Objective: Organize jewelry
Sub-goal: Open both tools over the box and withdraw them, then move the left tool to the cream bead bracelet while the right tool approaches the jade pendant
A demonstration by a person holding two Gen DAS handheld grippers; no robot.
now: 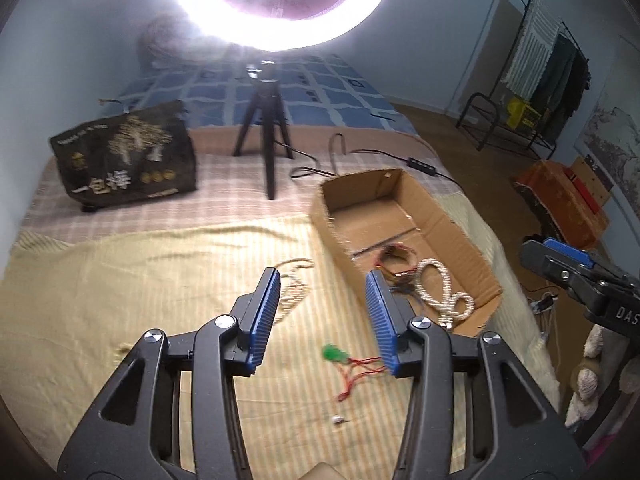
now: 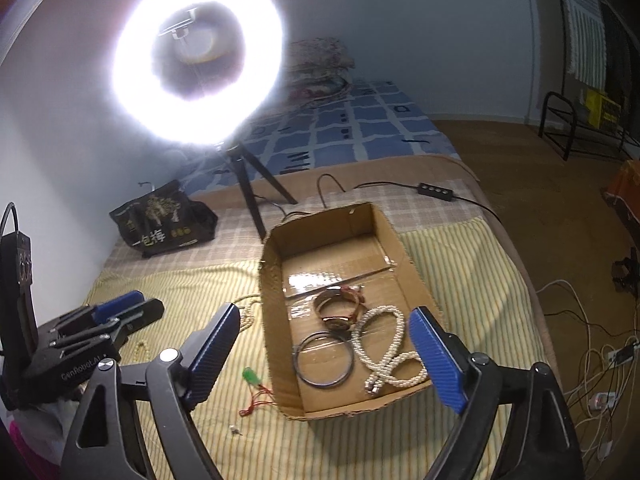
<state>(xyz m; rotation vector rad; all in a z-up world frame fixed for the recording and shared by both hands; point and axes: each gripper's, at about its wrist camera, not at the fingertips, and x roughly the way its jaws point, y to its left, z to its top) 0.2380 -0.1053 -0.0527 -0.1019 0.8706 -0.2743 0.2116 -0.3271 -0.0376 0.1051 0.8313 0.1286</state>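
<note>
A cardboard box (image 1: 452, 216) (image 2: 404, 248) sits on the striped yellow blanket. Inside lie a pearl rope necklace (image 2: 384, 344) (image 1: 444, 292), a thin dark bangle (image 2: 323, 360) and a red-brown bracelet (image 2: 340, 308). On the blanket left of the box lie a green pendant on red cord (image 1: 340, 358) (image 2: 253, 380), a beige bead necklace (image 1: 294, 284) (image 2: 246, 312) and a small silver piece (image 1: 337, 419) (image 2: 235, 431). My left gripper (image 1: 324, 280) is open and empty above the blanket. My right gripper (image 2: 326, 320) is open and empty over the box's near end.
A ring light on a black tripod (image 1: 264, 136) (image 2: 252, 196) stands behind the box, its cable and switch (image 2: 436, 191) trailing right. A black printed bag (image 1: 128, 160) (image 2: 164, 220) lies at the far left. The bed's right edge drops to a floor with cables (image 2: 592, 352).
</note>
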